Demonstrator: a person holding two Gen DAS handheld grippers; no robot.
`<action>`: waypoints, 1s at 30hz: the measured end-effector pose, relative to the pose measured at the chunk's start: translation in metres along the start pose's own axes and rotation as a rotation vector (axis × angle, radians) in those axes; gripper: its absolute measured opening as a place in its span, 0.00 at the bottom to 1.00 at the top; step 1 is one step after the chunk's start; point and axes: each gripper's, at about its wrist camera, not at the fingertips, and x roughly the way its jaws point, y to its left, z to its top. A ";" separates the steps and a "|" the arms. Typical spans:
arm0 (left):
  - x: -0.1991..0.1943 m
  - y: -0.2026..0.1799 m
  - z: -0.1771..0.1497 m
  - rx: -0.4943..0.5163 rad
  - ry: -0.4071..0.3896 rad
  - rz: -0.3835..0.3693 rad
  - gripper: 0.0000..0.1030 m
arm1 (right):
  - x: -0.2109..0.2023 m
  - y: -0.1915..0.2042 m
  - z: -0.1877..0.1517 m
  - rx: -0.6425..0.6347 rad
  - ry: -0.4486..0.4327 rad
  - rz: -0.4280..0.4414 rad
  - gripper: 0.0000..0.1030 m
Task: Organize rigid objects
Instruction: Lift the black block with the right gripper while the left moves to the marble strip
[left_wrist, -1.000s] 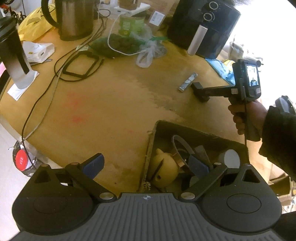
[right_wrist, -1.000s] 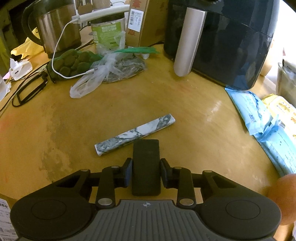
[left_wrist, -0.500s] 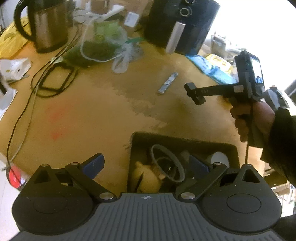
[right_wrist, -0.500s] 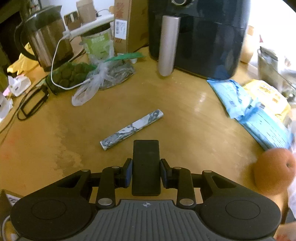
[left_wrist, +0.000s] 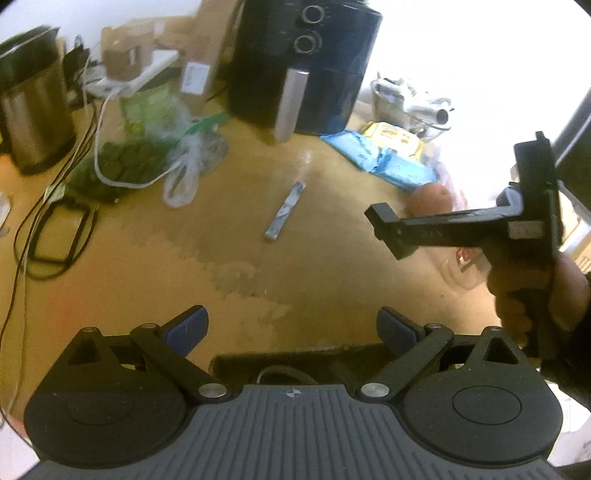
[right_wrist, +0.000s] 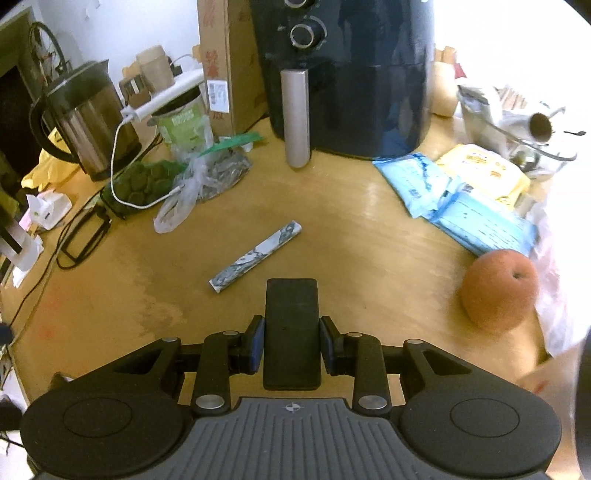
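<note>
Your right tool (right_wrist: 291, 341) is clamped on a flat black slab (right_wrist: 292, 325), the pads pressing its two long sides while most of it juts out ahead of them. Your left tool (left_wrist: 291, 325) stands wide apart with nothing between its pads. Just beneath it, at the near edge of the worktop (left_wrist: 332, 266), lies the dark box (left_wrist: 303, 360), only its far rim in sight there.

The likeliest trouble is the slab slipping. It is smooth, held by its edges alone, and a quick swing or a roll of your wrist could let it slide out forward and drop onto the worktop, probably short of the box. Judging by the task, the box is where it belongs, so bring it over level and slowly.

The second risk is a knock between your two tools: in the left view the right tool hangs just off to the right of the left one, and the left one sits right over the box. Draw the left tool aside first, or the slab may strike it.

Ahead of the right tool, close to the slab's tip, a marbled bar (right_wrist: 256, 257) lies loose on the worktop. To its right sits a round brown fruit (right_wrist: 498, 288), with blue packets (right_wrist: 454, 199) beyond. Straight ahead stands a black air fryer (right_wrist: 347, 74), and a kettle (right_wrist: 88, 118), a plastic bag (right_wrist: 192, 188) and trailing cables (left_wrist: 55, 206) crowd the far left. None of these blocks the way to the box.
</note>
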 end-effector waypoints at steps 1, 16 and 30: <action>0.001 -0.001 0.002 0.012 -0.002 -0.001 0.97 | -0.004 0.000 -0.001 0.003 -0.003 0.001 0.33; 0.032 0.000 0.029 0.121 0.028 0.026 0.96 | -0.046 -0.006 -0.025 0.083 -0.053 -0.012 0.33; 0.064 -0.002 0.052 0.205 0.045 0.046 0.96 | -0.073 -0.014 -0.042 0.174 -0.083 -0.026 0.33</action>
